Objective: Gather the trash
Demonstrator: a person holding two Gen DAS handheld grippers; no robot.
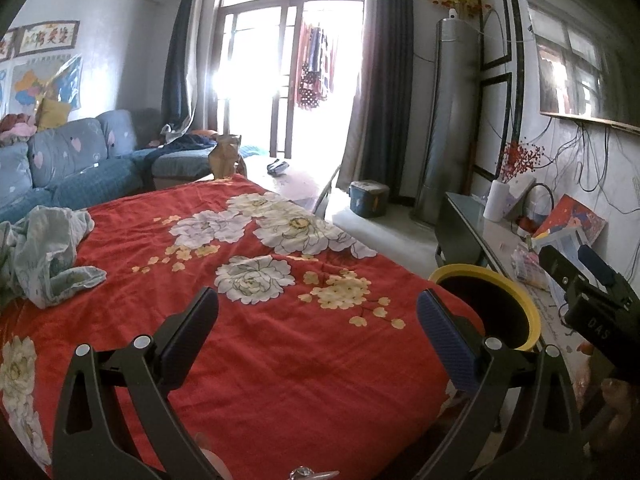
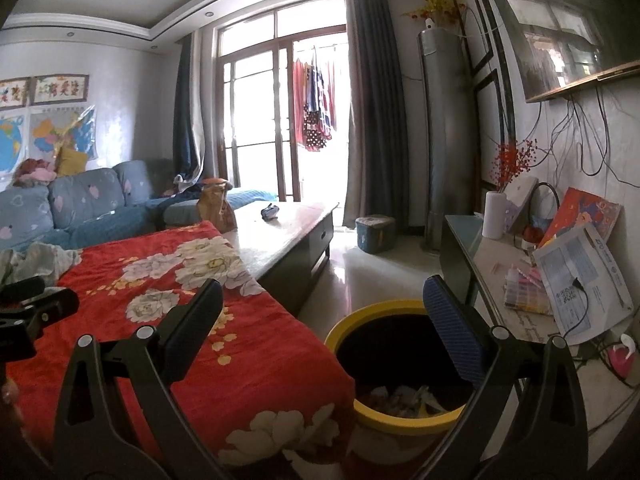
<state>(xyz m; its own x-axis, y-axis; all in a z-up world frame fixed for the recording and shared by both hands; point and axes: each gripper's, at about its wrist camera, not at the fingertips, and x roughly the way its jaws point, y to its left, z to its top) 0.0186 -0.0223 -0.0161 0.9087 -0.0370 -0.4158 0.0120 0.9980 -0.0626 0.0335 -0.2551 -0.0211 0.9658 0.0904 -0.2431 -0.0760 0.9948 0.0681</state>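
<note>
- The left hand-held gripper (image 1: 318,334) hangs over the red cloth printed with white and yellow flowers (image 1: 256,320), its two blue-padded fingers spread wide with nothing between them.
- The right hand-held gripper (image 2: 322,330) is likewise spread and empty, above the near right edge of that cloth and the mouth of the round yellow-rimmed trash bin with a dark inside (image 2: 384,364).
- The bin stands on the pale floor just beside the cloth-covered surface; crumpled pale trash (image 2: 404,396) lies at its bottom.
- A rumpled pale blue-green garment (image 1: 48,256) lies on the cloth's left side.
- Right of the bin, a glass-topped bench (image 2: 472,236) along the wall carries papers, a white cylindrical vase holding red berry sprigs (image 2: 494,216) and a red picture board.
- Beyond the cloth, a glossy low coffee table (image 2: 288,232) bears a small dark object.
- A blue patterned sofa (image 2: 84,204) sits to the left.
- Farthest off, tall glass doors (image 2: 280,120) stand between dark curtains.
</note>
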